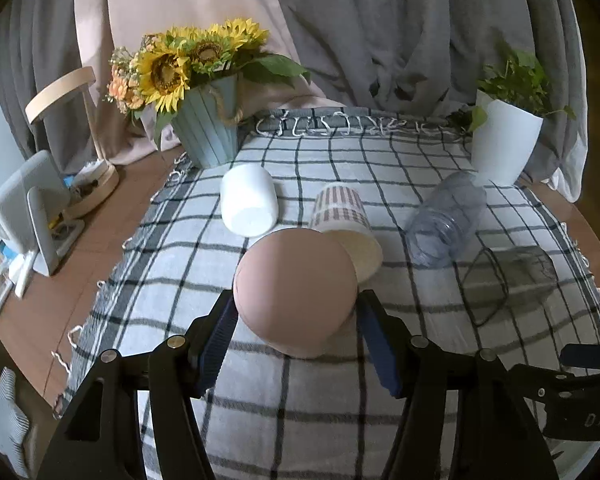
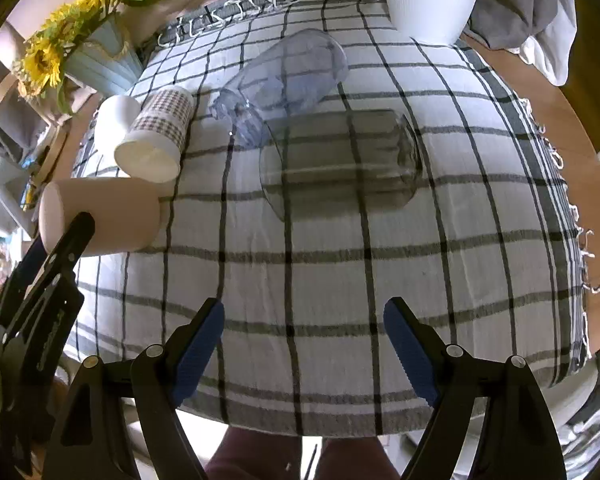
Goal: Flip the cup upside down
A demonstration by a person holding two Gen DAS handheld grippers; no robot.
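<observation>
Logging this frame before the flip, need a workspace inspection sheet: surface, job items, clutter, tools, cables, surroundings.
Surface: checked cloth over a wooden table.
Job's things: pink cup on its side, between the left tool's fingers; contact unclear.
Clutter: white cup, patterned cup, clear bottle, smoky glass, all lying down.
Tools: left tool open around pink cup; right tool open, empty.
Cables: nothing seen.
Surroundings: sunflower pot, white planter, grey drapes.

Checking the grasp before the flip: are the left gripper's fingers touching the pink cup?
Cannot tell. In the left wrist view the left gripper flanks the pink cup, both fingers right at its sides, but neither contact nor a gap shows plainly.
</observation>
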